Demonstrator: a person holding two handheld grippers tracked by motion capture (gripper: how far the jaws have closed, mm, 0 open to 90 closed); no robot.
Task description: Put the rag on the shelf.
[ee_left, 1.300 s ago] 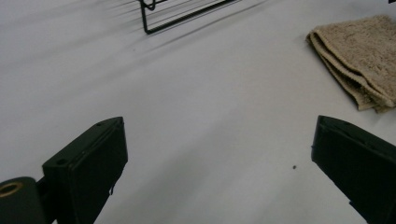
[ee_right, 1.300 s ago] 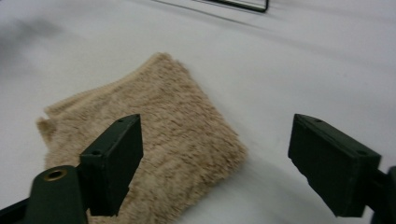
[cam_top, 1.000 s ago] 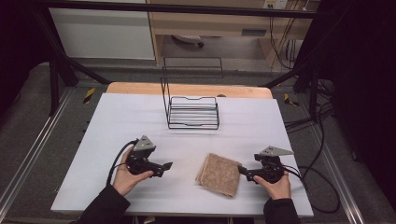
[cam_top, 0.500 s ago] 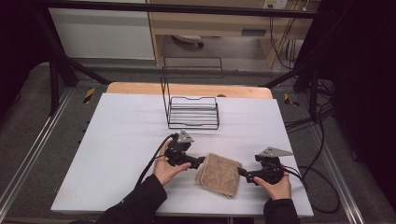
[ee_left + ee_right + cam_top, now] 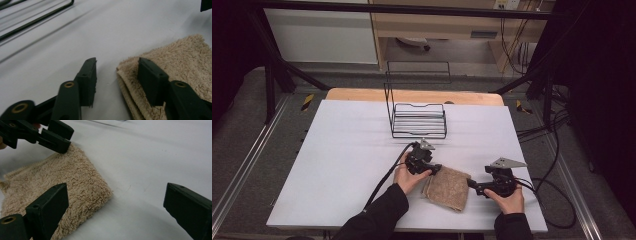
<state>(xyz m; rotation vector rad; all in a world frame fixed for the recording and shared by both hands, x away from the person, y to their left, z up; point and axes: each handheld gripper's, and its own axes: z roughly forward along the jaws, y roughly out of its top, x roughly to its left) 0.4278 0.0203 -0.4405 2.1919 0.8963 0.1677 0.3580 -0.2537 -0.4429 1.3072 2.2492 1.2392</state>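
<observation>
A folded beige towel (image 5: 447,187) (image 5: 185,57) (image 5: 70,177) lies flat on the white table (image 5: 337,160), near the front. My left gripper (image 5: 437,169) (image 5: 117,67) is low at the towel's far left corner. Its jaws have just been closing and straddle the towel's folded edge. One jaw rests over the pile and the other stands over bare table, with a gap still showing beside the cloth. My right gripper (image 5: 471,185) (image 5: 115,190) sits at the towel's right side, wide open. One of its jaws is over the towel's near corner, the other over the table. The left gripper (image 5: 66,138) also appears across the towel.
A black wire rack (image 5: 419,120) (image 5: 37,18) stands just behind the towel near the table's middle back. Black cables trail from both grippers across the table. A wooden edge runs along the back, and metal frame rails flank the sides.
My left hand has travelled right from the table's left part to the towel's far left corner, and its jaws have narrowed. The right gripper and the towel have stayed put.
</observation>
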